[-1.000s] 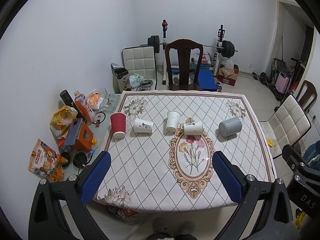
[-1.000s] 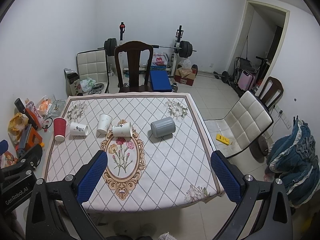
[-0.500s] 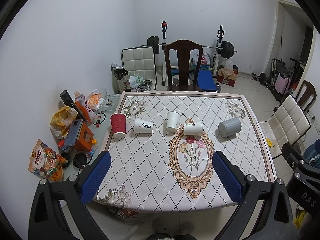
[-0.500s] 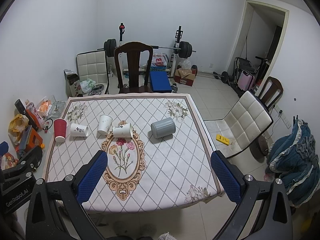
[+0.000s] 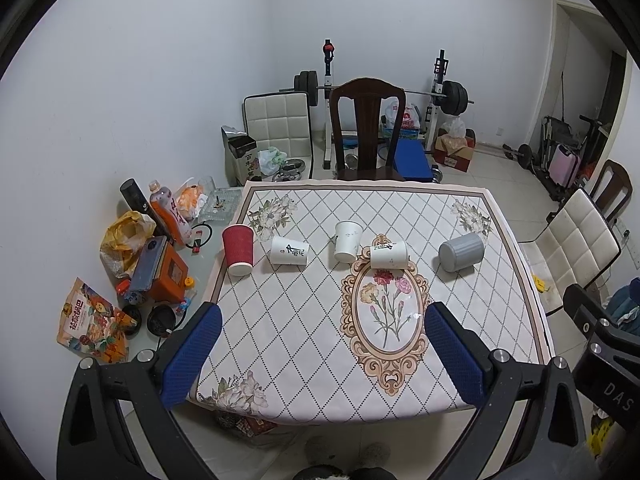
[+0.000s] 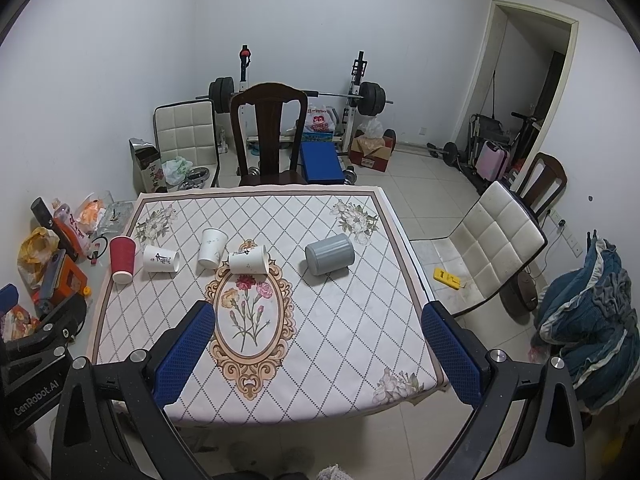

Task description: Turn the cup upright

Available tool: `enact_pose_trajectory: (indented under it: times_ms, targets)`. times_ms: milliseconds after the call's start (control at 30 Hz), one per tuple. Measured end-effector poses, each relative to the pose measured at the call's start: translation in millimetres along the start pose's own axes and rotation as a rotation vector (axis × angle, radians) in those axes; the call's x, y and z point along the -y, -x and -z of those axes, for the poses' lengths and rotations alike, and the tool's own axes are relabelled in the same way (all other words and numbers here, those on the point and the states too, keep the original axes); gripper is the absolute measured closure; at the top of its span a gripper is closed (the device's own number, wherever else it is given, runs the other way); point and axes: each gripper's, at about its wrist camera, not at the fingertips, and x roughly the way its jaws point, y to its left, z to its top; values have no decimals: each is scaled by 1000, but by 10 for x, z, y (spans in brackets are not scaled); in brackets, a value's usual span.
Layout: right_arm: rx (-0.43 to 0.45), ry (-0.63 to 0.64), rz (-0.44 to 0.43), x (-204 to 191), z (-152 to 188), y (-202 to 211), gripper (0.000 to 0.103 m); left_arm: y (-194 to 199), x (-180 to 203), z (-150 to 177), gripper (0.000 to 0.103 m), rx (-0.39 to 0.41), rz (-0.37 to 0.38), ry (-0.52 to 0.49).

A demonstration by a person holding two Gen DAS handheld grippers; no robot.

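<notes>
White walls and a tiled floor are framing a square table (image 5: 304, 344) that is wearing a diamond-patterned cloth with a floral oval medallion (image 5: 386, 312) at its centre. Five cups are sitting in a loose row across the far half of it. A grey ribbed cup (image 5: 461, 251) is lying on its side toward the right edge, well apart from the others, and which end is its mouth cannot be told. Just left of it, at the top of the medallion, a white paper cup (image 5: 389, 255) with dark lettering is lying on its side, nearly touching a plain white cup (image 5: 347, 235) that is standing a little tilted. Further left another lettered white cup (image 5: 289, 251) is lying on its side, and beside it a red ribbed cup (image 5: 239, 250) is standing with its wider end up, close to the table's left edge. Whether any cup is holding anything cannot be told. Both claws are hovering over the near edge, well short of the cups: the left gripper (image 5: 320, 354) is spreading its blue-padded fingers wide with nothing between them, and the right gripper (image 6: 316, 354) is likewise gaping wide and gripping nothing. Beyond the table a dark wooden chair (image 5: 368, 128) is standing in front of a barbell rack (image 5: 384, 92), and bags and bottles are cluttering the floor (image 5: 140, 248) at the left.
</notes>
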Motion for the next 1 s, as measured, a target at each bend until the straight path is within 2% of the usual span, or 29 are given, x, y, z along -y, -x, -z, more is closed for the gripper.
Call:
enact_pose_trajectory:
  times_ms: [267,467,667,833,1000]
  targets:
    - [-21,-17,4,-107,-2,17,0,-39,-50,9,0,-10,15,-3]
    - [-87,-78,-10,-179,48,-296,0,-367,-191,37,0,-56,27,-11]
    - [-191,-114,46,-170,290,-919,0,-919,-197,159,0,-151,14,-44]
    - [-285,-121,103,-41,532,-1593,0,-1506,17,325,0,-279,10,-101]
    - [-391,-119,137,154,745,-2372,0,-2041,244,413,0,-370,-11,-114]
